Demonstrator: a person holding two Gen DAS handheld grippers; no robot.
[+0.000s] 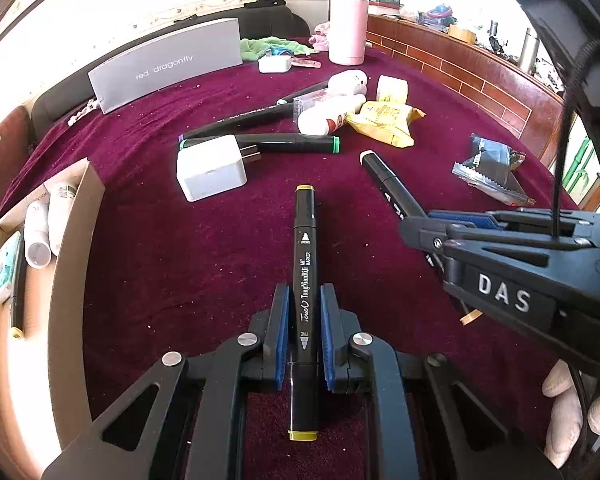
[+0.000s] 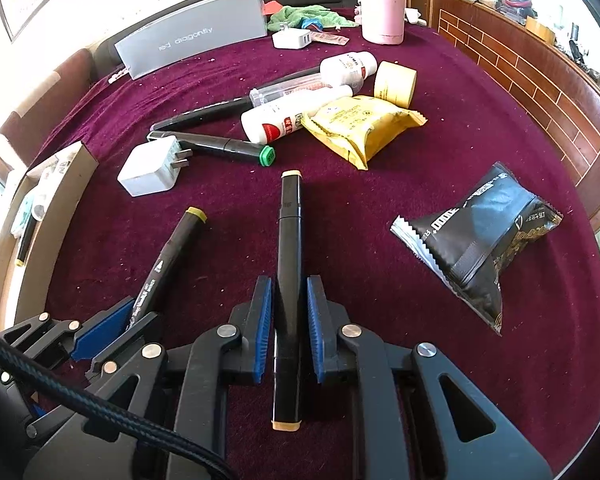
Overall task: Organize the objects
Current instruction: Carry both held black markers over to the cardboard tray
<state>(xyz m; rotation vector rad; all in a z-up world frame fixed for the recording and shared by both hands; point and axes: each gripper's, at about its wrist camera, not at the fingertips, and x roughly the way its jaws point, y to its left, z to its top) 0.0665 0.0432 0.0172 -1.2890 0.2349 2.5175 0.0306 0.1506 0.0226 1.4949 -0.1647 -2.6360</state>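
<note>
Your workspace is a table draped in deep maroon velvet cloth [image 2: 420, 184], with an open brown cardboard box [image 1: 74, 240] at its left edge already holding small white tubes and one marker. Behind stand one grey rectangular box printed "red dragonfly" [image 1: 168, 64] and one pale pink insulated flask [image 1: 348, 28]. Two snack packets lie loose: one yellow crinkled one [image 2: 356, 128] and one black foil one [image 2: 480, 236]. Two white plastic bottles [image 2: 292, 116] rest beside them, and one white plug adapter [image 1: 210, 168] lies near the middle.

Five black markers remain on the cloth. Your left gripper [image 1: 303, 344] brackets the black marker with olive-yellow end caps [image 1: 306, 264], blue pads close alongside but contact unclear. Your right gripper [image 2: 287, 328] likewise brackets the black marker with pale tan end caps [image 2: 289, 248].
</note>
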